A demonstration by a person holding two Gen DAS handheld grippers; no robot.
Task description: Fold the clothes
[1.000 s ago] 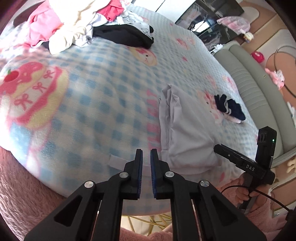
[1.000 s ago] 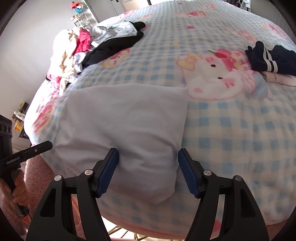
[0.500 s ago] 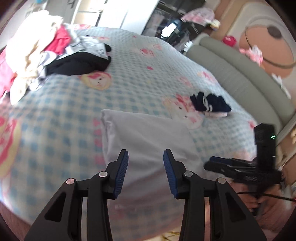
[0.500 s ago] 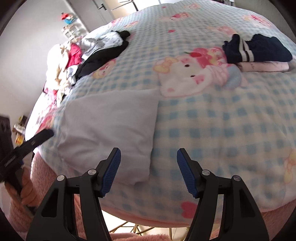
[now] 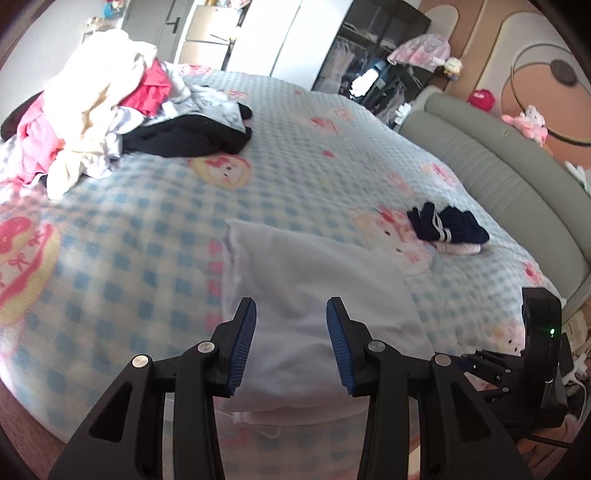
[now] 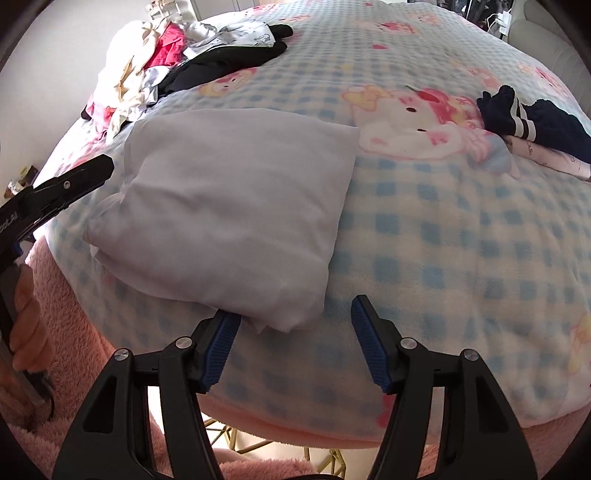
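A folded pale lilac-white garment (image 5: 314, 295) (image 6: 232, 206) lies flat near the front edge of the checked bed blanket (image 5: 129, 258). My left gripper (image 5: 291, 343) hovers open over its near edge, with nothing between the blue pads. In the right wrist view my right gripper (image 6: 295, 343) is open too, just short of the garment's near right corner. The left gripper's black body (image 6: 55, 192) shows at that view's left edge. The right gripper's body (image 5: 539, 350) shows at the lower right of the left wrist view.
A heap of unfolded clothes (image 5: 103, 114), white, pink, red and black, sits at the bed's far left. A folded navy striped item on a pale one (image 5: 447, 229) (image 6: 535, 125) lies to the right. A grey padded headboard (image 5: 498, 173) runs beyond; wardrobes (image 5: 280, 33) stand behind.
My left gripper opened from shut and swung right, over the folded garment. My right gripper drew back and shifted right, so the garment now lies ahead and left of it.
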